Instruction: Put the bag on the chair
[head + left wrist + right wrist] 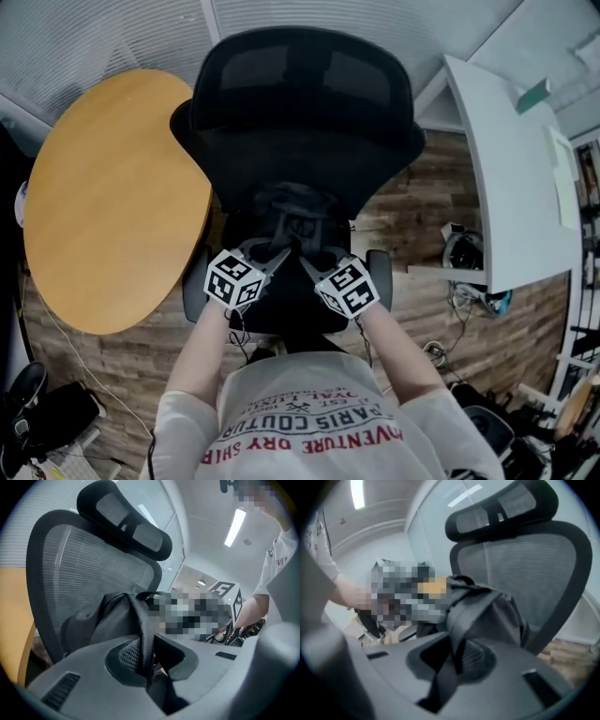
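**Two straps pinched, bag [295, 217] at the chair [300, 103]**

We hold the left gripper [149, 670] with its jaws nearly together, nipped on a dark strap [143, 630] that climbs to the bag. The right gripper [457, 660] is the same, with narrow jaws clamped on the other strap [461, 620]. The bag sits low over the chair seat, close against the mesh backrest [89, 564], between our two hands. We cannot tell whether its weight is fully down. A round wooden table [112, 197] is left of the chair and a white desk [511, 178] right.
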`<control>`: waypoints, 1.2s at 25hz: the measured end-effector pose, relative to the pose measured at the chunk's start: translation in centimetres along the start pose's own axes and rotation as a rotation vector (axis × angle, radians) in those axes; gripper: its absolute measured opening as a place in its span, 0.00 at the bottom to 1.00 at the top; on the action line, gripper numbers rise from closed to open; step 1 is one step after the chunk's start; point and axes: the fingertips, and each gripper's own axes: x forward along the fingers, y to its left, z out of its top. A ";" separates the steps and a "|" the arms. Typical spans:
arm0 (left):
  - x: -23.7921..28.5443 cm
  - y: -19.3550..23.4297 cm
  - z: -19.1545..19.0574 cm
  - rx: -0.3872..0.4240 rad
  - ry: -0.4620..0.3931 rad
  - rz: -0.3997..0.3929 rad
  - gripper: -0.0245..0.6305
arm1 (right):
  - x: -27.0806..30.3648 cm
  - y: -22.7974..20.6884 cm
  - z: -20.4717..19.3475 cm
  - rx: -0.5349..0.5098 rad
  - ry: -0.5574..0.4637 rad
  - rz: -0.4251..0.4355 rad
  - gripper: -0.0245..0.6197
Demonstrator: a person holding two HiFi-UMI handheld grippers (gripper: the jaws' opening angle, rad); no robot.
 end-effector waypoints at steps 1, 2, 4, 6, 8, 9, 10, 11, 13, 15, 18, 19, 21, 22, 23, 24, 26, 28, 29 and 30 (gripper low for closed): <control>0.4 0.3 -0.5 -0.012 0.010 0.001 0.15 | 0.5 -0.4 -0.6 0.024 0.011 -0.003 0.11; 0.7 0.6 -0.9 -0.029 0.013 -0.003 0.15 | 0.9 -0.8 -1.0 0.046 0.014 -0.006 0.11; 1.1 1.0 -1.3 -0.066 0.010 -0.006 0.15 | 1.4 -1.2 -1.1 0.054 -0.005 -0.023 0.11; 1.4 1.7 -1.4 -0.081 0.011 0.034 0.19 | 1.5 -1.6 -0.8 0.055 -0.036 -0.052 0.15; 1.4 2.5 -1.7 -0.077 0.018 0.097 0.34 | 1.2 -2.1 -0.4 0.094 -0.073 -0.087 0.33; 1.4 2.7 -2.0 -0.072 0.023 0.126 0.40 | 0.9 -2.4 -0.3 0.119 -0.088 -0.110 0.42; 1.3 2.8 -2.2 -0.067 0.026 0.152 0.41 | 0.4 -2.9 -0.3 0.138 -0.099 -0.137 0.43; 1.2 2.8 -2.2 -0.063 0.023 0.175 0.41 | -0.1 -3.2 -0.3 0.150 -0.108 -0.164 0.45; 0.6 2.6 -2.1 -0.062 -0.004 0.208 0.41 | -1.4 -3.5 -0.4 0.159 -0.126 -0.204 0.47; -0.3 2.2 -1.6 -0.066 -0.052 0.233 0.41 | -2.7 -3.0 -0.1 0.161 -0.150 -0.223 0.46; -2.4 1.2 -0.6 -0.063 -0.108 0.247 0.41 | -4.9 -1.7 0.9 0.142 -0.208 -0.250 0.46; -3.1 0.6 -0.3 -0.062 -0.124 0.240 0.38 | -5.7 -1.1 1.4 0.134 -0.234 -0.253 0.46; -4.7 -0.9 0.5 -0.085 -0.166 0.200 0.29 | -7.5 0.3 2.6 0.120 -0.301 -0.256 0.35; -5.6 -1.8 0.9 -0.099 -0.193 0.177 0.22 | -8.4 1.1 3.2 0.110 -0.334 -0.263 0.20; -6.5 -2.7 1.4 -0.101 -0.221 0.159 0.14 | -9.3 1.8 3.7 0.098 -0.362 -0.272 0.13; -7.3 -3.6 1.9 -0.085 -0.244 0.145 0.10 | -10.0 2.6 4.1 0.084 -0.383 -0.276 0.12; -8.9 -5.8 2.8 -0.013 -0.274 0.120 0.09 | -11.3 4.1 4.7 0.065 -0.422 -0.273 0.10; -10.6 -8.0 3.6 0.064 -0.300 0.099 0.09 | -12.6 5.7 5.4 0.050 -0.467 -0.274 0.10; -11.5 -9.0 4.0 0.096 -0.317 0.092 0.09 | -13.3 6.5 5.8 0.037 -0.488 -0.279 0.09; -12.5 -10.0 4.5 0.126 -0.337 0.087 0.09 | -14.0 7.3 6.2 0.020 -0.507 -0.285 0.09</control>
